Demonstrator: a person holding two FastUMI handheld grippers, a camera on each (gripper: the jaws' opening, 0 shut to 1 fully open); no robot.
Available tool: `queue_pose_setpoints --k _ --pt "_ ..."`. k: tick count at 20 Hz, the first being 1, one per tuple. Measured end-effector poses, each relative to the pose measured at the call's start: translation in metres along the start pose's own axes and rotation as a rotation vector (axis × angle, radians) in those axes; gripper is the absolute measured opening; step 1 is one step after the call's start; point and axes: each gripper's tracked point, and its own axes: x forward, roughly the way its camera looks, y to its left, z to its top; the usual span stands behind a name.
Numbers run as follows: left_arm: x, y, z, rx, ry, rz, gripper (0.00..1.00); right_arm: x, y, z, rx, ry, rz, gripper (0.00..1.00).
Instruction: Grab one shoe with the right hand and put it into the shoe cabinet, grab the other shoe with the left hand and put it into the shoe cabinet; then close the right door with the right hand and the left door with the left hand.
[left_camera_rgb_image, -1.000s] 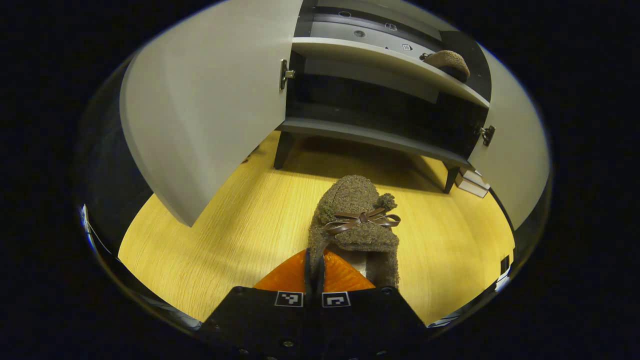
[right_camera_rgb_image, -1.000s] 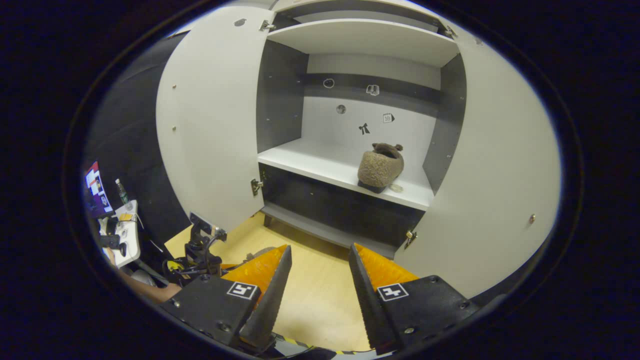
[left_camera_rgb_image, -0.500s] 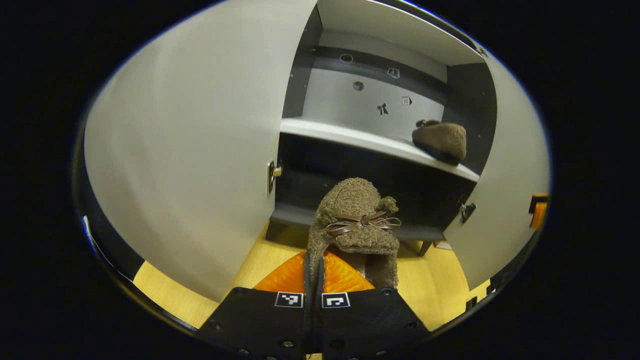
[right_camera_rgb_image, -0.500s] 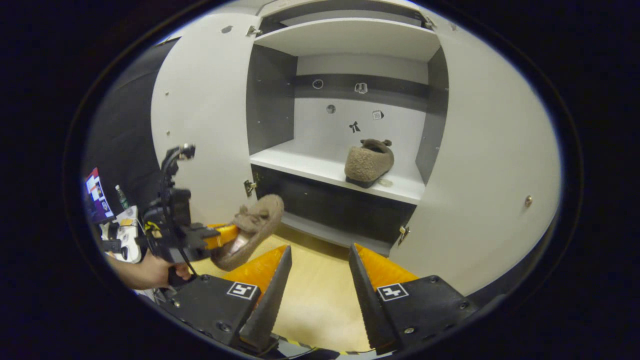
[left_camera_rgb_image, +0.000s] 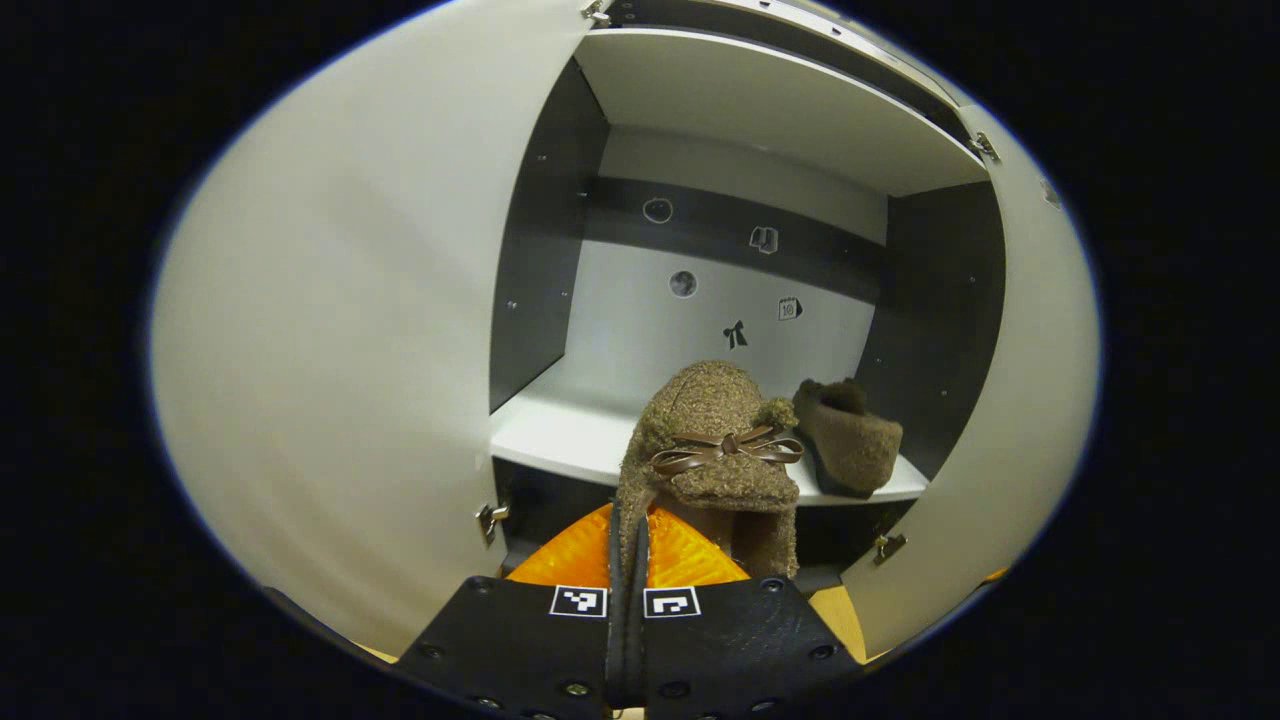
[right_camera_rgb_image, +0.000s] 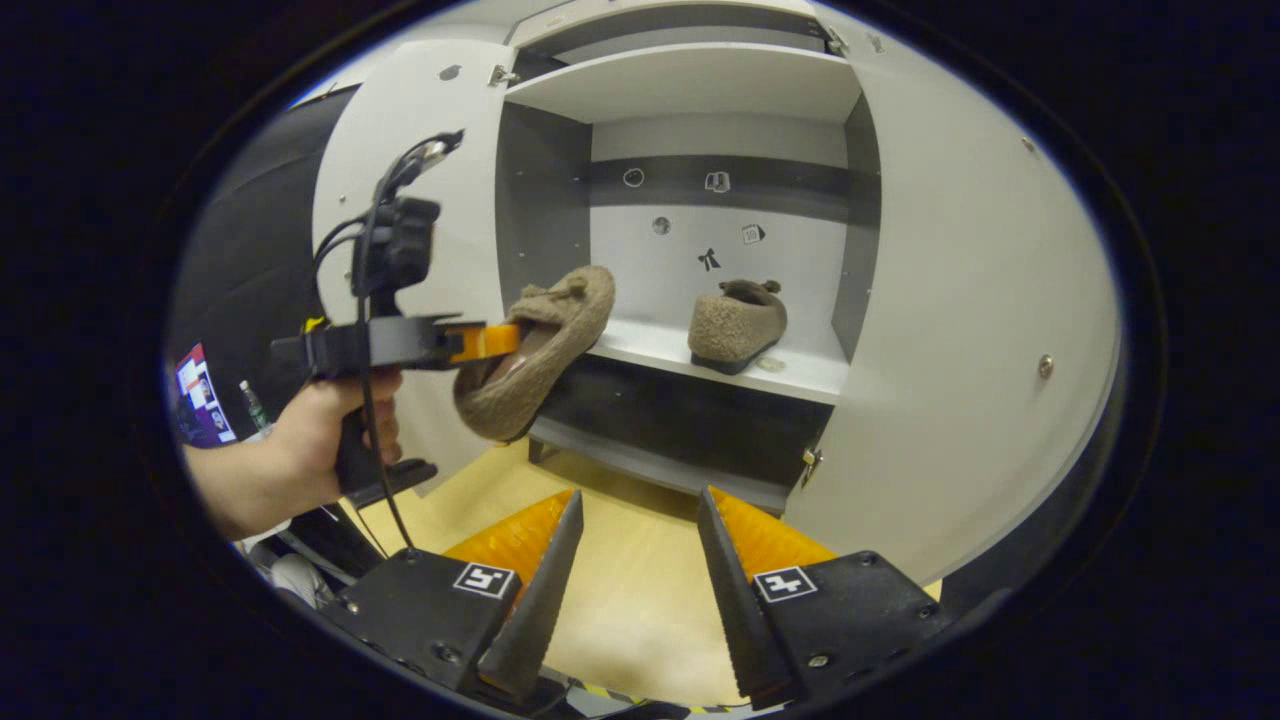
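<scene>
Left gripper view: the left gripper (left_camera_rgb_image: 628, 560) is pinching the fuzzy bow slipper (left_camera_rgb_image: 715, 450) by its collar, hovering before the cabinet shelf (left_camera_rgb_image: 545, 435). Right gripper (right_camera_rgb_image: 632, 560) is idling, fingers spread. Slipper should be landing left of the shelved slipper (right_camera_rgb_image: 735, 325), sole down, well inside both doors.

One brown fuzzy shoe (left_camera_rgb_image: 715, 450) with a thin brown bow is pinched at its heel rim, in the air in front of the open shoe cabinet (right_camera_rgb_image: 720, 90), its toe pointing toward the white shelf (left_camera_rgb_image: 560, 435). The other shoe (right_camera_rgb_image: 735, 322), the same kind, rests on the right part of that shelf. The left door (left_camera_rgb_image: 340, 330) and the right door (right_camera_rgb_image: 960, 330) stand wide open.
</scene>
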Motion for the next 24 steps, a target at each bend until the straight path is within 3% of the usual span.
queue_pose_setpoints --k 2,3,4,6,7,8,10,11,12,17,18,19,21,22,24 --pt "0.016 -0.008 0.008 -0.003 -0.002 -0.001 0.00 0.002 -0.001 0.001 -0.006 -0.007 0.004 0.73" --pt "0.040 -0.009 0.017 -0.008 -0.001 0.001 0.00 0.003 -0.003 0.001 -0.011 -0.004 -0.002 0.77" --pt "0.053 -0.011 0.021 -0.016 -0.008 0.001 0.00 0.004 -0.005 0.000 -0.014 -0.002 -0.004 0.73" --pt "0.081 -0.010 0.036 -0.002 -0.027 0.025 0.00 0.005 -0.006 0.001 -0.017 -0.007 -0.005 0.77" --pt "0.094 -0.008 0.038 -0.002 -0.014 0.034 0.00 0.006 -0.007 0.001 -0.019 -0.007 -0.009 0.73" --pt "0.107 -0.010 0.037 -0.020 0.007 0.026 0.00 0.007 -0.008 0.001 -0.020 -0.006 -0.016 0.77" --pt "0.130 -0.012 0.046 -0.045 0.012 0.027 0.00 0.008 -0.008 0.003 -0.010 -0.011 -0.021 0.73" --pt "0.138 -0.008 0.051 -0.043 0.008 0.034 0.00 0.010 -0.008 0.006 -0.009 -0.015 -0.024 0.77" --pt "0.145 -0.006 0.055 -0.045 0.015 0.043 0.00 0.011 -0.009 0.007 -0.011 -0.018 -0.028 0.73" --pt "0.168 -0.007 0.046 -0.105 0.123 0.048 0.00 0.021 -0.008 0.017 -0.014 -0.028 -0.019 0.73" --pt "0.168 -0.008 0.048 -0.127 0.118 0.038 0.22 0.020 -0.009 0.018 -0.012 -0.031 -0.019 0.73" --pt "0.165 -0.004 0.050 -0.133 0.114 0.041 0.18 0.020 -0.010 0.019 -0.011 -0.029 -0.019 0.73" --pt "0.161 0.004 0.050 -0.133 0.111 0.062 0.52 0.021 -0.011 0.021 -0.009 -0.035 -0.018 0.73" --pt "0.159 0.002 0.048 -0.139 0.115 0.052 0.53 0.022 -0.012 0.021 -0.008 -0.036 -0.017 0.77" --pt "0.149 0.002 0.043 -0.147 0.116 0.043 0.83 0.023 -0.011 0.023 -0.005 -0.041 -0.014 0.73"
